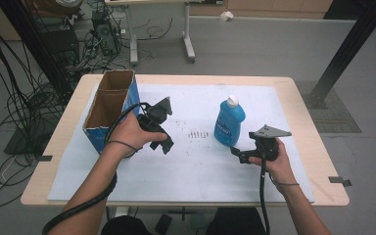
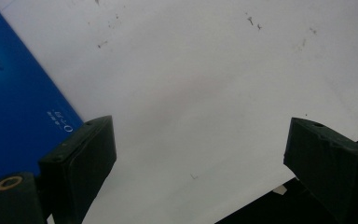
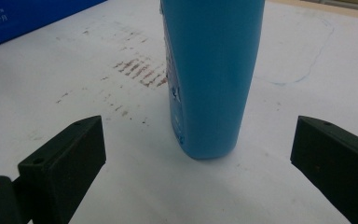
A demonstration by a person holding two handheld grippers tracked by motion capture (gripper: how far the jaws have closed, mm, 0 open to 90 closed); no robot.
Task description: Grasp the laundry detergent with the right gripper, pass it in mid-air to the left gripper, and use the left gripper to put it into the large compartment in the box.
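Blue bottle (image 1: 229, 123) upright, white cap up, right claw (image 1: 237, 153) spread wide facing it, left claw (image 1: 168, 145) spread too.

Bottle (image 1: 229, 123): translucent blue body, white cap, label with white lettering. Box (image 1: 111, 108): blue outer walls with white print, plain brown cardboard inside. Sheet (image 1: 196, 166): white, marked with reddish-brown streaks and specks near the centre. Tabletop (image 1: 303, 122): pale wood tone. Left tongs (image 1: 162, 143) and right tongs (image 1: 239, 154): black.
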